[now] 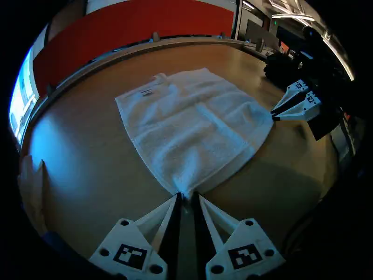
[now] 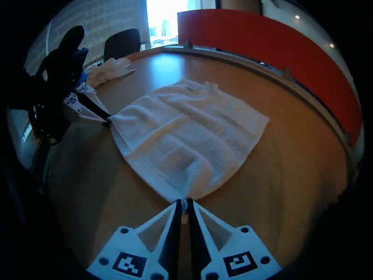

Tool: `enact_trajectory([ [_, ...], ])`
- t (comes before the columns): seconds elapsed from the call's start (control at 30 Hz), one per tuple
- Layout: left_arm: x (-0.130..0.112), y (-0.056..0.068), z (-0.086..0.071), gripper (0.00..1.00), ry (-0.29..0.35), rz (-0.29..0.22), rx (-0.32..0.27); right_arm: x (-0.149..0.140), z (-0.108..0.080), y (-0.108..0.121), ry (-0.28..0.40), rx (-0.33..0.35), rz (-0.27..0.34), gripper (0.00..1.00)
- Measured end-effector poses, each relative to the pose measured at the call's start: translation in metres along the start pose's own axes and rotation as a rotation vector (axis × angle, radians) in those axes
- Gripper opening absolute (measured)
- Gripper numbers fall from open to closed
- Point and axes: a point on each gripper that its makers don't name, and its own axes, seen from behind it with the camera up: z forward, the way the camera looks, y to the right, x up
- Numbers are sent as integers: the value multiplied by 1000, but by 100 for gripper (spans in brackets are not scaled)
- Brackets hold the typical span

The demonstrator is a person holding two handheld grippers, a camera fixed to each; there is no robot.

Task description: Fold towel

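The left gripper [image 1: 186,199] and right gripper [image 2: 185,206] each pinch a corner of the towel [image 1: 196,121], likely to fold that edge over.

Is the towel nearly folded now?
Not yet. Done: the towel lies spread flat on the table. In hand: the left hand-held gripper and the right hand-held gripper each pinch one corner of it. To do: probably carry those corners across to the far edge, then any further folds.
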Motion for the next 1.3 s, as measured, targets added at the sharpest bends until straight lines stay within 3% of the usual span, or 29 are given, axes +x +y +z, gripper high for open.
enact_trajectory([
  [0.53,16,2,-14,17,32,-26,5,12,-13,2,39,-1,3,6],
  [0.9,39,0,-37,17,65,-42,19,43,-39,4,100,-5,-3,6],
  [1.3,53,7,-60,17,81,-60,15,61,-64,3,118,-6,-3,6],
])
